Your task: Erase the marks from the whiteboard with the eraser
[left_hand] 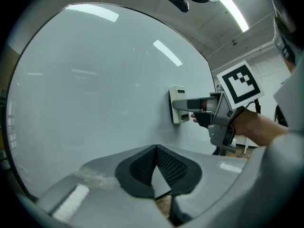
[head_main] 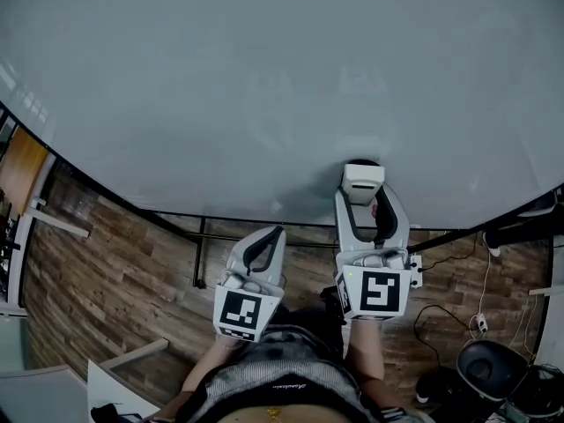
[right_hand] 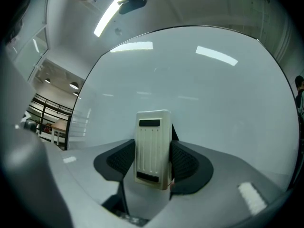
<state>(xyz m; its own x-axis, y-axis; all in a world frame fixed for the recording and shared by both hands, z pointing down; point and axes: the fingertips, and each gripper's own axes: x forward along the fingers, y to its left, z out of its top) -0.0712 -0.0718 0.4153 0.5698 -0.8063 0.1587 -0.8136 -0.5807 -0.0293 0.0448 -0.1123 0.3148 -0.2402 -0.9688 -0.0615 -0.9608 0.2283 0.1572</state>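
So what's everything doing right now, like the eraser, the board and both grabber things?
Whiteboard: upright, no marks showing.
Right gripper: jaws shut on the eraser.
Eraser: clamped between those jaws, pressed flat against the whiteboard.
Left gripper: jaws shut, nothing between them.

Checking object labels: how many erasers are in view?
1. The eraser is clamped in the right gripper and pressed against the whiteboard near its lower edge. The left gripper is shut and empty. Others could be out of frame.
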